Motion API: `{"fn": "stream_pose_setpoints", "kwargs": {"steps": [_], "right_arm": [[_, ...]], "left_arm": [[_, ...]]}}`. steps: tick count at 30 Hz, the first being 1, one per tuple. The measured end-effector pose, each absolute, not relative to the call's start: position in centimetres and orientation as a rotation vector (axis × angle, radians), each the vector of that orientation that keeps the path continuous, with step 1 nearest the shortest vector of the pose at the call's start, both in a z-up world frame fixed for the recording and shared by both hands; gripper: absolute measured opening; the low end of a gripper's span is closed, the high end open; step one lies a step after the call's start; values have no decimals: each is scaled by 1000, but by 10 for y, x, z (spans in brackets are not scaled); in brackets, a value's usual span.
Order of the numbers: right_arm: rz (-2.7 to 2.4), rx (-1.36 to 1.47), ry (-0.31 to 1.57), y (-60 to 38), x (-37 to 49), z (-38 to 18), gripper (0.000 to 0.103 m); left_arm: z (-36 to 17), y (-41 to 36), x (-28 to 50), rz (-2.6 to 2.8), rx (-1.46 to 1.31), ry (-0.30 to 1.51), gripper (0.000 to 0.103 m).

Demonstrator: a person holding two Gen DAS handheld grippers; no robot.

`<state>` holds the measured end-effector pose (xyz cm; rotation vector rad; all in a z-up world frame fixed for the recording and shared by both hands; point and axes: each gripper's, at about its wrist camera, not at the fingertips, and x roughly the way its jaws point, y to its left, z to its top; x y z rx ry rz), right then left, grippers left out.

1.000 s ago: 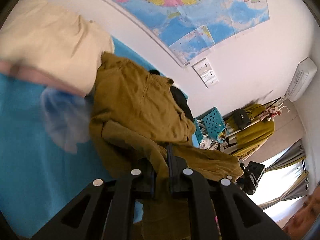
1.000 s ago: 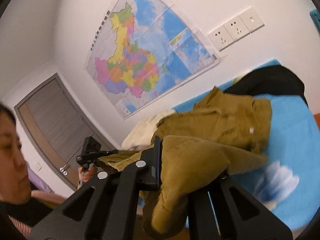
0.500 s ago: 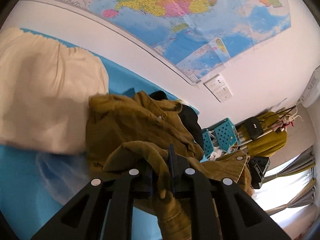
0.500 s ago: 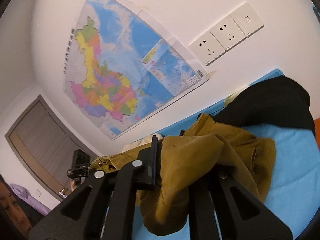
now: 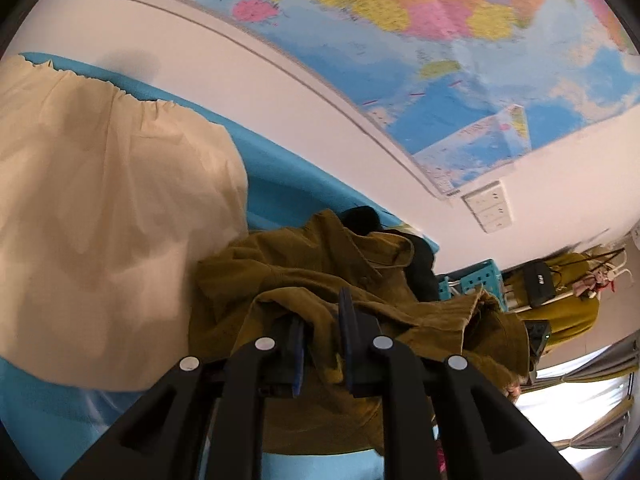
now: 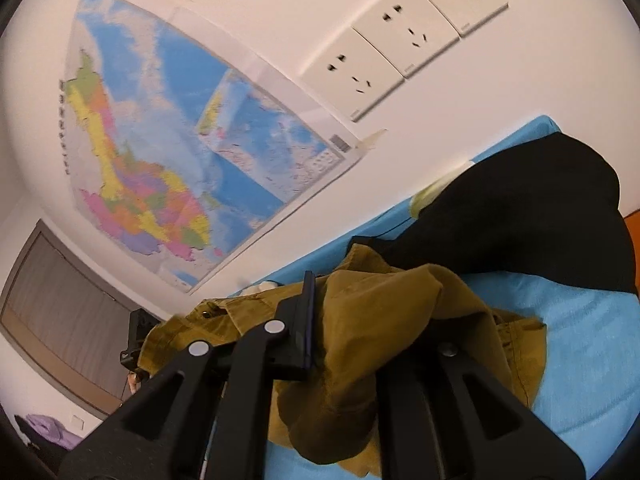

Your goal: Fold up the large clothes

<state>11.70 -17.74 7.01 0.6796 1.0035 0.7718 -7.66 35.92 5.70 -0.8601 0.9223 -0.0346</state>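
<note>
An olive-brown corduroy shirt (image 5: 320,272) lies bunched on the blue bed cover (image 5: 288,176). My left gripper (image 5: 322,332) is shut on a fold of it and holds it up over the rest of the shirt. My right gripper (image 6: 352,320) is shut on another part of the same shirt (image 6: 384,320); cloth drapes over its right finger and hides it. Between the two grippers the shirt's edge stretches, and the right gripper shows in the left wrist view (image 5: 538,336).
A cream garment (image 5: 104,232) lies on the bed at the left. A black garment (image 6: 528,220) lies at the bed's far end by the wall. A map (image 6: 168,152) and wall sockets (image 6: 400,44) are on the wall. A teal basket (image 5: 472,280) and a clothes rack (image 5: 560,292) stand beyond the bed.
Both grippers have moved forward toward the wall with the shirt held in them, carrying the lifted part over the rest of the shirt. The cameras have tilted up.
</note>
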Motion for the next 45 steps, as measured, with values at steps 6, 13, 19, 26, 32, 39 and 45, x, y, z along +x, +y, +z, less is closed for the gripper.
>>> {"fn": "stream_pose_setpoints", "kwargs": {"steps": [6, 13, 19, 26, 32, 39, 45], "right_arm": [[730, 687, 1058, -167, 139, 45, 8], [670, 694, 1156, -148, 161, 2, 15], [654, 710, 1184, -141, 163, -18, 33], [697, 642, 1108, -143, 143, 6, 68], [699, 217, 1089, -114, 101, 21, 69], [667, 79, 1130, -100, 95, -8, 3], [692, 177, 962, -121, 96, 32, 1]], "left_arm": [[38, 373, -56, -7, -909, 963, 14], [17, 381, -47, 19, -943, 968, 27], [48, 358, -82, 113, -702, 841, 41], [71, 266, -85, 42, -250, 838, 58], [32, 195, -38, -74, -6, 973, 69], [-4, 204, -16, 32, -23, 1048, 3], [35, 261, -32, 164, -232, 877, 1]]}}
